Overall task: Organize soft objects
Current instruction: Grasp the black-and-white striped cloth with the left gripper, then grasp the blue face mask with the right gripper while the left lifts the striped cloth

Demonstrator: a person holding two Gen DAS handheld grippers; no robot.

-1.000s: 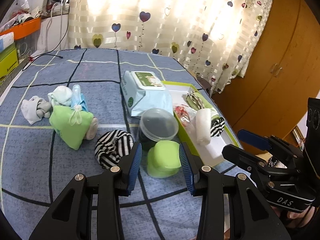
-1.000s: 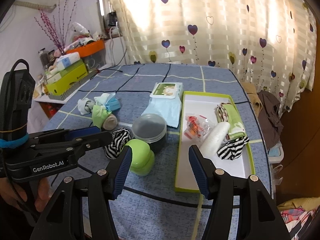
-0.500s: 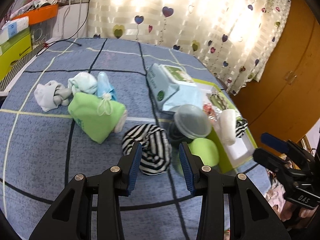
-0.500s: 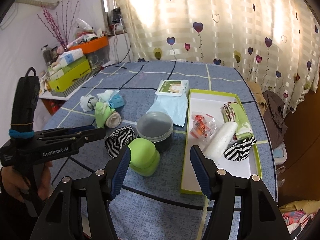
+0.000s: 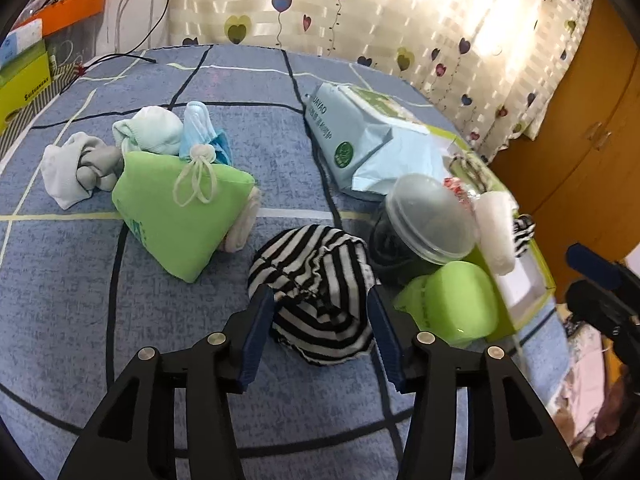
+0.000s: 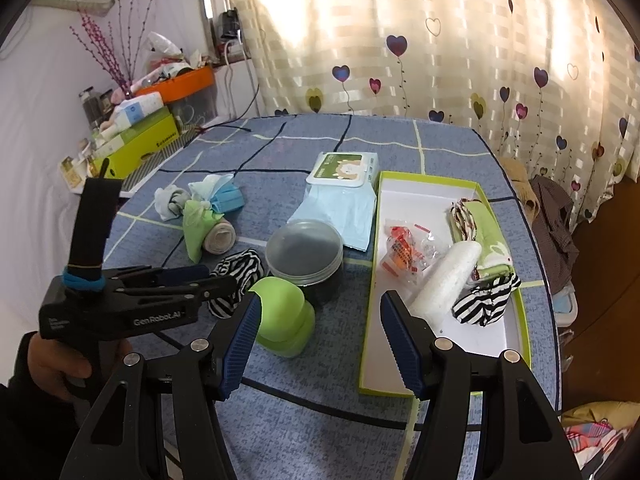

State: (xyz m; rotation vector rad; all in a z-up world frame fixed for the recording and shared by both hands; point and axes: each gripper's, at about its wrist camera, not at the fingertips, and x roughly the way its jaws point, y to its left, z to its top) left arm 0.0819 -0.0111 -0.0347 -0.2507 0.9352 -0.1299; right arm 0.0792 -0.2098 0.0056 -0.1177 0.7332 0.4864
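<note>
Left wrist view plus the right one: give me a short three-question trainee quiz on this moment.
1. True or false: the left gripper is clamped on the black-and-white striped fabric bundle.
2. Which item sits inside the green-rimmed white tray? A) green drawstring pouch B) white foam roll C) clear-lidded round tub
3. Fill in: the right gripper holds ____.

Key: 1 false, its jaws have just been opening and straddle the bundle without pressing; 2 B; 3 nothing.

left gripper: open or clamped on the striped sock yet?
Open. The left gripper has just been opening; its blue pads straddle the striped sock with gaps either side, no squeeze visible.
</note>
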